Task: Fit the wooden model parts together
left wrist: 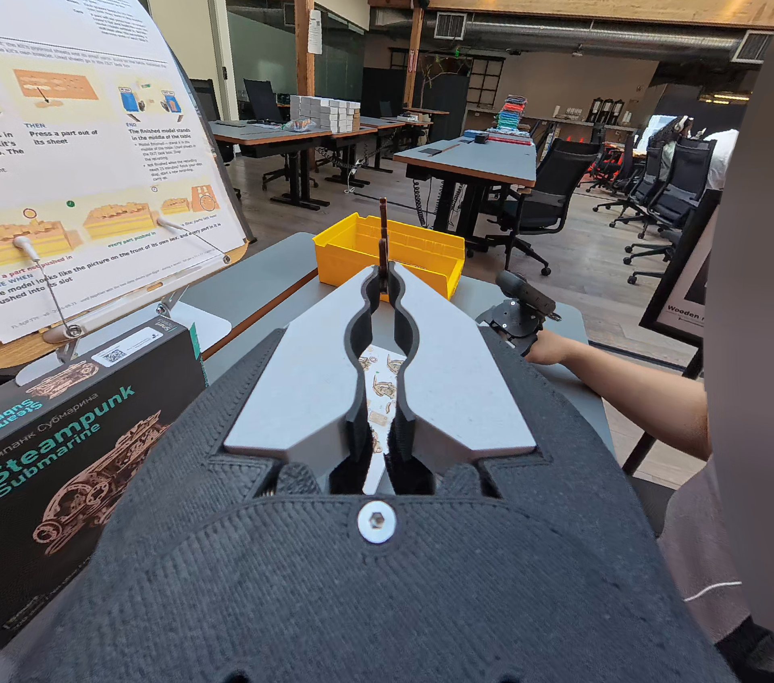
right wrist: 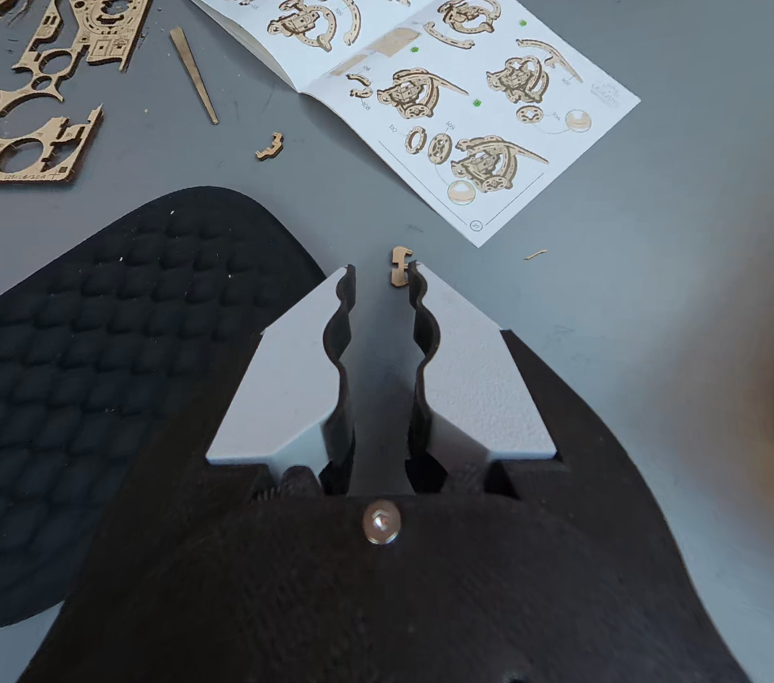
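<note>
Left gripper (left wrist: 383, 277) fingers pinch a thin dark wooden piece (left wrist: 383, 240) upright. Right gripper (right wrist: 381, 273) fingers, parted and empty, flank a small notched part (right wrist: 400, 266) mid-surface (right wrist: 628, 286); centre it before pinching.

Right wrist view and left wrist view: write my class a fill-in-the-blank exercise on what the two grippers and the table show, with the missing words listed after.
1. The left gripper is shut on a thin dark wooden ____ that stands upright between its fingertips.
2. Behind the left gripper sits a plastic bin coloured ____.
3. The right gripper is ____, with a small wooden part lying on the grey table near its fingertips.
4. The instruction booklet lies ____ on the table.

Missing words: part; yellow; open; open
</note>
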{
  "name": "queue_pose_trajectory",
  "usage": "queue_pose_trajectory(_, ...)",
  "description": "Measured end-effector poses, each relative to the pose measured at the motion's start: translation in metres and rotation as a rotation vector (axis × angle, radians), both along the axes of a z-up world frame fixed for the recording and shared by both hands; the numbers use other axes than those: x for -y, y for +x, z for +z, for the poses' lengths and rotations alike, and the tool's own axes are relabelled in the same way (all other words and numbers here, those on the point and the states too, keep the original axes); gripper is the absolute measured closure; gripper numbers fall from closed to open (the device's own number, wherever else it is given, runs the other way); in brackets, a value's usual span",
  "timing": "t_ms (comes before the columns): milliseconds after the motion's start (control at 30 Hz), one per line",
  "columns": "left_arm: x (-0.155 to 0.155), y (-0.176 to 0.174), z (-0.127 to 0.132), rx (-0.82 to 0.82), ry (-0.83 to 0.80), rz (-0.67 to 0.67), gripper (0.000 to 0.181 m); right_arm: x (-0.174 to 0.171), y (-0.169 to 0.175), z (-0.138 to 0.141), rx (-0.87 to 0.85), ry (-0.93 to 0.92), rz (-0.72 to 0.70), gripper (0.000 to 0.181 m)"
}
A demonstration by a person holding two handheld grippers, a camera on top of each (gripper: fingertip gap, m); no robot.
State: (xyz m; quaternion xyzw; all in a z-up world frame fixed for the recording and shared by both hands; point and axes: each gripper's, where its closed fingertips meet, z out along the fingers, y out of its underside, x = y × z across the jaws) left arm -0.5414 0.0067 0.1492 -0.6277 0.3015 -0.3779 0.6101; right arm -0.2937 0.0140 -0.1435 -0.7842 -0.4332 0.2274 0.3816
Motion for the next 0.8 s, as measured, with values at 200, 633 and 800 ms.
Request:
queue_pose_trajectory(200,0.010,-0.001,0.007,0.040,0.000,-0.047,0.181,-0.004,0.000,-0.004,0.038,-0.005,-0.017,0.156)
queue_pose_trajectory(633,0.009,-0.008,0.005,0.046,-0.017,-0.047,0.181,-0.007,0.009,-0.005,0.003,-0.063,-0.072,0.172)
queue_pose_trajectory(800,-0.009,-0.007,-0.016,-0.032,-0.053,0.023,0.181,-0.008,0.009,-0.005,0.021,-0.031,-0.068,0.173)
